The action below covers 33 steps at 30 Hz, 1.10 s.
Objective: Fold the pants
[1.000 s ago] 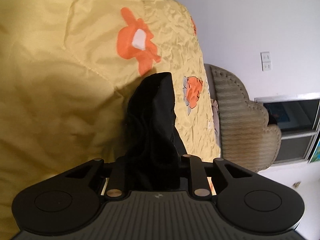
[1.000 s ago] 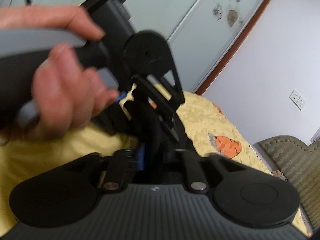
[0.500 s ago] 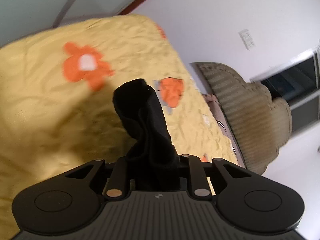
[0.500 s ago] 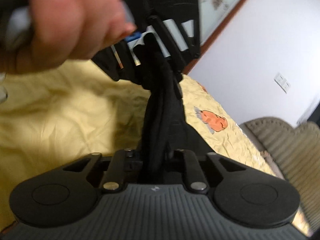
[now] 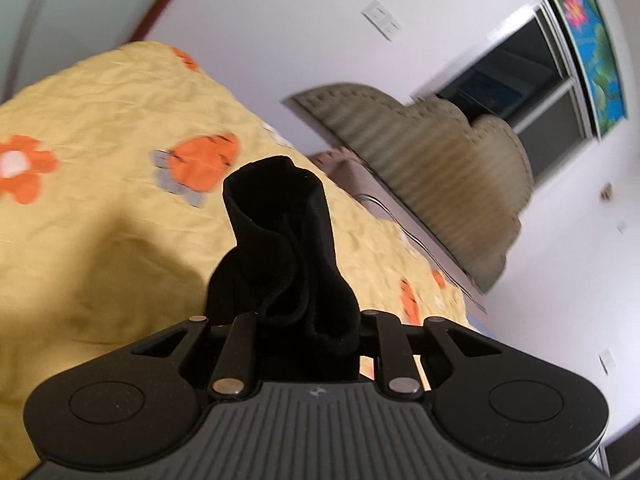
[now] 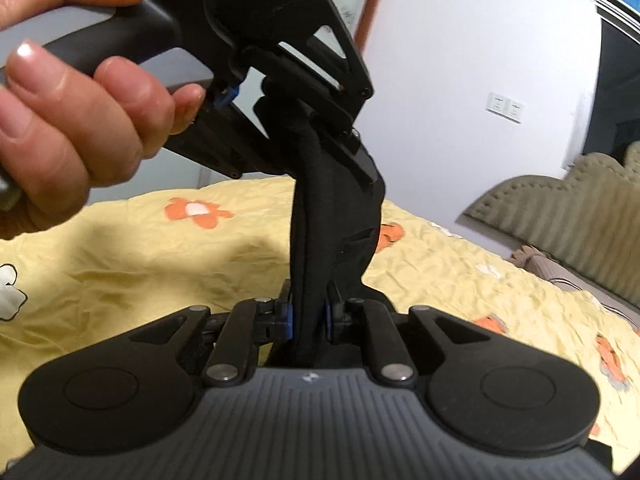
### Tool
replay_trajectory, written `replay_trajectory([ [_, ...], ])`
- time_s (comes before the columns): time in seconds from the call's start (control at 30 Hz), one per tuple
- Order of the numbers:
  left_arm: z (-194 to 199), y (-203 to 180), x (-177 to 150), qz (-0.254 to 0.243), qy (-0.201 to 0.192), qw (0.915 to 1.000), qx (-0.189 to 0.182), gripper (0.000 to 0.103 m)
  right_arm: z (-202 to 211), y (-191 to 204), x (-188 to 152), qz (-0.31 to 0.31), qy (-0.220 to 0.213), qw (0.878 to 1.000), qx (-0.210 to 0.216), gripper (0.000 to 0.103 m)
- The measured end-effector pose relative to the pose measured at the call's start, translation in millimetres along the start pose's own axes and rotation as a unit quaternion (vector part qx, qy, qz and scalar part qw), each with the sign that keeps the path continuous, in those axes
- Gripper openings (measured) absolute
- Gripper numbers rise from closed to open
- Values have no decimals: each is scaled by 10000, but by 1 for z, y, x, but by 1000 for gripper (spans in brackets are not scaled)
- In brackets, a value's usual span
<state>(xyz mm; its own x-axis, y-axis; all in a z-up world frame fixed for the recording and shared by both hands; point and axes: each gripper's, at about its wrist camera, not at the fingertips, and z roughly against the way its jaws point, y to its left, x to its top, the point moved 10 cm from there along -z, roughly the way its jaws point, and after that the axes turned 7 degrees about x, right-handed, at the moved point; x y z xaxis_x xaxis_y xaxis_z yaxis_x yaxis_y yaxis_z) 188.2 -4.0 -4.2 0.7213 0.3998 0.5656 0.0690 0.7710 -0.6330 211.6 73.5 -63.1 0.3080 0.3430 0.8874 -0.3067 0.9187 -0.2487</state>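
The black pants (image 5: pixel 286 256) stick up out of my left gripper (image 5: pixel 304 332), which is shut on a bunched end of the fabric; the fingertips are hidden by the cloth. In the right wrist view my right gripper (image 6: pixel 308 316) is shut on the same black pants (image 6: pixel 332 232), a taut band running up to the left gripper (image 6: pixel 320 120), held in a hand (image 6: pixel 76 112) above. Both grippers are lifted above the yellow bedspread (image 6: pixel 140 256).
The bedspread (image 5: pixel 100 128) has orange flower prints. A beige padded headboard (image 5: pixel 448 168) stands at the right by a white wall with outlets (image 6: pixel 504 106) and a dark window (image 5: pixel 516 80).
The left gripper has risen and tilted, so the bed has dropped lower in its view and more wall shows. In the right wrist view the pants band between the two grippers has lengthened.
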Motion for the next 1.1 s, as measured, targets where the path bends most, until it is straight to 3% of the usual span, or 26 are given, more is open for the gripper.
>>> replay_trajectory([
  [0.37,-28,-81,-38,-368,226,9985,-331,19,62,-70,-24,-553,-181,9970,-509,13],
  [0.43,-26,-80,-40,-279,150,9989,-347,19,71,-77,-28,-674,-210,9969,-348,26],
  [0.47,-24,-76,-40,-219,100,9991,-346,19,75,-79,-30,-826,-212,9963,-48,35],
  [0.5,-20,-73,-38,-157,40,9993,-342,19,82,-81,-31,-1064,-280,9933,352,53],
  [0.53,-17,-68,-34,-96,-24,9994,-327,19,93,-89,-31,-1420,-474,9860,731,56],
  [0.63,-3,-50,-19,-21,-282,9994,-175,19,118,-131,-36,-2394,-824,9603,1172,54],
  [0.7,11,-37,-10,-55,-493,9988,-4,19,112,-171,-45,-2833,-697,9531,805,43],
  [0.73,16,-31,-6,-66,-579,9983,68,19,100,-189,-53,-2897,-436,9546,542,35],
  [0.8,26,-18,-1,-74,-714,9972,195,19,70,-206,-63,-2962,11,9543,401,21],
  [0.9,32,-3,2,5,-752,9969,220,19,22,-203,-69,-3062,437,9481,741,12],
  [1.03,35,8,2,25,-773,9968,212,19,-45,-175,-66,-3167,997,9335,1351,11],
  [1.1,37,8,2,4,-790,9968,157,19,-73,-164,-65,-3068,1185,9344,1368,11],
])
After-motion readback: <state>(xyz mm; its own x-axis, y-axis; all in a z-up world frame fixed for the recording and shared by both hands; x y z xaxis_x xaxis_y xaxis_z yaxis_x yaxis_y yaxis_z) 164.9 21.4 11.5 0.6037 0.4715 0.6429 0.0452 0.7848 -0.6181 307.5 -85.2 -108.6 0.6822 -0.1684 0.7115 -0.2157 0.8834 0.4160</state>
